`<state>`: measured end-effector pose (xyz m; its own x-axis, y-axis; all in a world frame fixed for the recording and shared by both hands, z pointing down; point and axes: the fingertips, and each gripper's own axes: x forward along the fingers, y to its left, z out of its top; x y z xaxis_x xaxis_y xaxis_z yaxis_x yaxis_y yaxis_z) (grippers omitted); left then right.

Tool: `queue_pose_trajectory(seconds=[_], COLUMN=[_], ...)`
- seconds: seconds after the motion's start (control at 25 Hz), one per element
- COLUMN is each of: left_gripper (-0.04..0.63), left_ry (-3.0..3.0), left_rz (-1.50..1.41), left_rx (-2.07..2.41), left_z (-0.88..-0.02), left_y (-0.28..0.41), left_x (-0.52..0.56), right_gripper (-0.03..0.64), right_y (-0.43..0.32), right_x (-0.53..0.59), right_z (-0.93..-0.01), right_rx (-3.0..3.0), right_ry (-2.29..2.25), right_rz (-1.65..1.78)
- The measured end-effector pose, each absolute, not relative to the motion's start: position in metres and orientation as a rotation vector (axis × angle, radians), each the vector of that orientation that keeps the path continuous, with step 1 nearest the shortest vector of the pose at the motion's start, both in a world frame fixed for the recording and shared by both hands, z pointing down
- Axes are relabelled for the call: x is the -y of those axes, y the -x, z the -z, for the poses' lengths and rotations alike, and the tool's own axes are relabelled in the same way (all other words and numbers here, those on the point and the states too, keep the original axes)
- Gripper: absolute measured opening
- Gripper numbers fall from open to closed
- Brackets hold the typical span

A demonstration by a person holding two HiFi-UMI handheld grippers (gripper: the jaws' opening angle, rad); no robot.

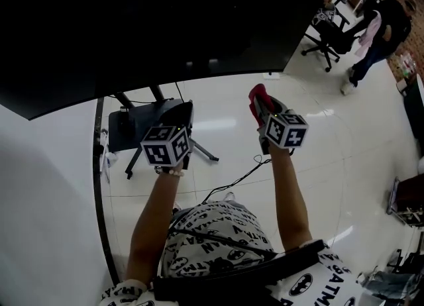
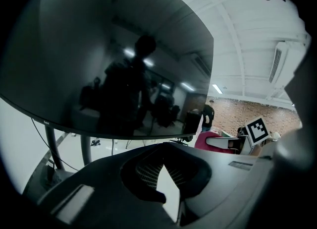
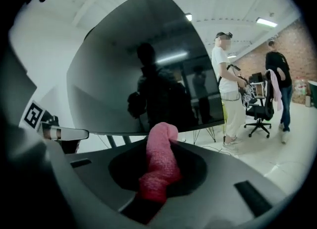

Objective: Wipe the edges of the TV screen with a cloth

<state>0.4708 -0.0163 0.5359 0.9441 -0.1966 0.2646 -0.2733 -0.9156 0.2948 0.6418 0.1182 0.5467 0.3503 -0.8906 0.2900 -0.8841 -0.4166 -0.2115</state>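
Room: glossy white floor (image 1: 331, 159), with a brick wall (image 2: 257, 110) at the far side. In the right gripper view, a person in white (image 3: 225, 79) and a person in dark (image 3: 277, 72) stand by an office chair (image 1: 328, 36), well apart from the work.

TV screen (image 1: 146, 26): large, dark and switched off. It fills the upper half of the head view and sits on a black legged stand (image 1: 136, 126). Its bottom edge runs from 9 o'clock to 2 o'clock, with the long axis side to side across both claws.

Left claw (image 1: 187, 109): raised below the screen and pointing to 12 o'clock. Its jaws meet at the tips, with only a sliver of light lower down, and hold nothing.

Right claw (image 1: 264, 102): clamped on the cloth (image 1: 257, 94). The cloth is pink-red and bunched into a roll, and its free end sticks out past the jaw tips along the claw's own axis.

Key relation: the bottom edge lies at 12 o'clock from the right claw.
- It is near the cloth, but a strip of floor shows between them in the head view. Judged: no contact.
- The screen's lower right corner (image 3: 233, 118) sits at 2 o'clock from the cloth tip in the right gripper view.

Judgement: wiping is not yet under way.
- The right claw is the working one, since the left carries nothing.
- The next move calls for raising the cloth end onto the edge, then travelling along the edge's long axis.
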Motion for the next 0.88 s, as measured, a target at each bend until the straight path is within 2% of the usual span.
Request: queue_pose_trajectory(seconds=[0.52, 0.88], left_gripper=[0.002, 0.002], left_ry=[-2.738, -2.721], left_rz=[-0.315, -0.296], left_rx=[0.332, 0.324], left_z=[-0.536, -0.538], left_y=[-0.436, -0.422], left_x=[0.023, 0.030], right_gripper=[0.077, 0.077], right_y=[-0.533, -0.520], right_x=[-0.075, -0.072], right_z=[-0.552, -0.558], right_rx=[-1.861, -1.855], right_ry=[2.507, 2.541], right_rz=[0.598, 0.612])
